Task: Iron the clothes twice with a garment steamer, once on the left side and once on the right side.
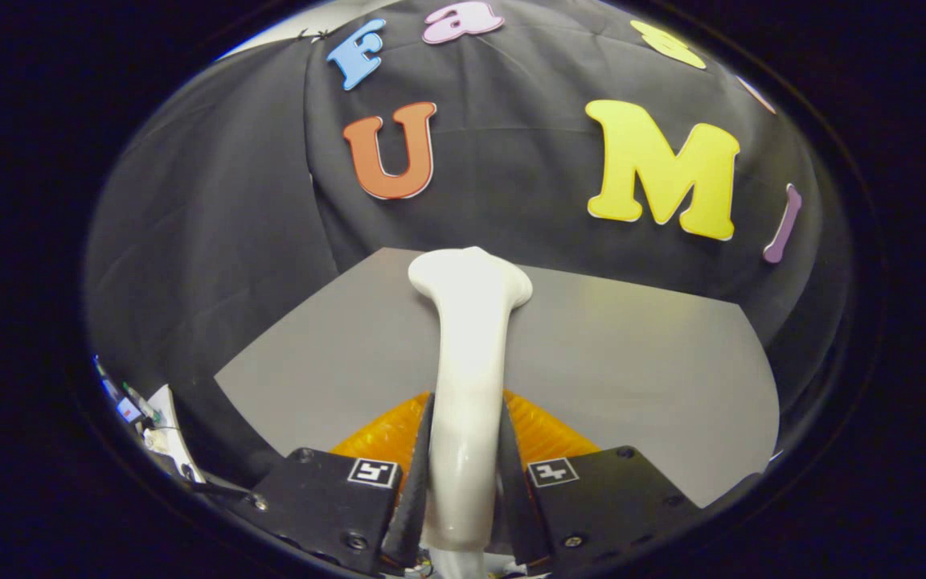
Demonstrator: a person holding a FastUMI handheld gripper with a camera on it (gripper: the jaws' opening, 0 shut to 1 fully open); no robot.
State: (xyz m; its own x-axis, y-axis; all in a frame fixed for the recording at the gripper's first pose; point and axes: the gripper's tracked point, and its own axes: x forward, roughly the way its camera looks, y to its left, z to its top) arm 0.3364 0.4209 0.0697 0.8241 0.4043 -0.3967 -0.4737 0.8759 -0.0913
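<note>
- The glossy white plastic garment steamer [467, 378] sits right between the fingers, its slim handle rising up and away from them to a flared, rounded head well beyond the tips.
- The gripper [463, 482] is clamped on that handle — both fingers press against its sides, one on each flank, no gap showing at the contact.
- The steamer stands close to upright along the line of the fingers, leaning only slightly; its lower end drops out of sight down between the finger bases.
- Just behind the handle, peeking out on both sides of the fingers, lies the ribbed orange-yellow fabric garment [543, 430], spread low and directly under the steamer's shaft. Whether steamer and cloth touch — cannot tell from here.
- The garment rests on a flat grey table top [632, 362], which stretches ahead of the fingers and off to the right.
- Beyond the table's far edge hangs the black cloth booth wall [214, 241], draped in soft folds.
</note>
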